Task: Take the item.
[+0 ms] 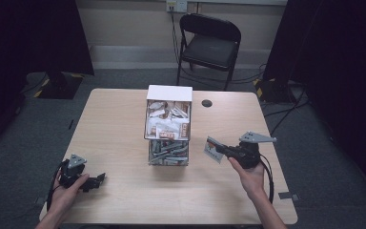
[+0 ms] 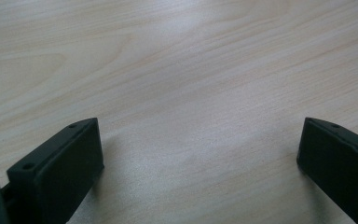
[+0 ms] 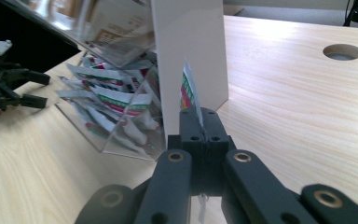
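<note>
Rightward, right gripper (image 3: pixel 200 122) fingers (image 3: pixel 189 125) pinch a sachet (image 3: pixel 189 91).

I count two grippers (image 1: pixel 91 182) (image 1: pixel 220 149), one two-tier clear dispenser (image 1: pixel 168 126) holding too many packets to count, one loose packet (image 1: pixel 213 149), one chair (image 1: pixel 209 45).

High view dim, dark curtains swallowed at both sides, soft and low-res. Table (image 1: pixel 124 124) evenly lit from above, weak shadows. Left gripper view bright, near jaws blurred. Right gripper view sharp mid-frame, glare on clear box (image 3: pixel 102 42).
</note>
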The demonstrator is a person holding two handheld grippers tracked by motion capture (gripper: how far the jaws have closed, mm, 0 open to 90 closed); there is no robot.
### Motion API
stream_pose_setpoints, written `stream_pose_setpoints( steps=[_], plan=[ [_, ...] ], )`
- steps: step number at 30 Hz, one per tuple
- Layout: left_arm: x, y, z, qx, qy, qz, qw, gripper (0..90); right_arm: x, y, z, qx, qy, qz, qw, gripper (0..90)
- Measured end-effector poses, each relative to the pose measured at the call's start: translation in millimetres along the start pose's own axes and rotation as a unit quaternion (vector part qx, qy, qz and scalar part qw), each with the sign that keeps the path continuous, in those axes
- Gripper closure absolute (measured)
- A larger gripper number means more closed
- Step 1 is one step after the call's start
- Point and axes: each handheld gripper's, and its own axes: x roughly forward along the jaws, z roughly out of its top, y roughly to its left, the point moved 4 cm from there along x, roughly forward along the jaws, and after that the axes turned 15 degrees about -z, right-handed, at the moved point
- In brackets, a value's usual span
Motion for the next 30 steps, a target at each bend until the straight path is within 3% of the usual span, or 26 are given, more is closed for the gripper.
stream_pose_setpoints(
  steps=[13,25,30],
  plan=[
    [0.0,0.0,0.0,0.000,0.000,0.000,1.0000,0.0,26.9,4.8,-11.4,-0.014,0.029,0.002,0.9995,90.0],
    [0.0,0.0,0.0,0.000,0.000,0.000,1.0000,0.0,39.3,9.6,-25.0,-0.012,0.053,0.011,0.9985,90.0],
    [0.0,0.0,0.0,0.000,0.000,0.000,1.0000,0.0,46.6,6.4,-34.1,-0.013,0.070,0.003,0.9975,90.0]
  ],
)
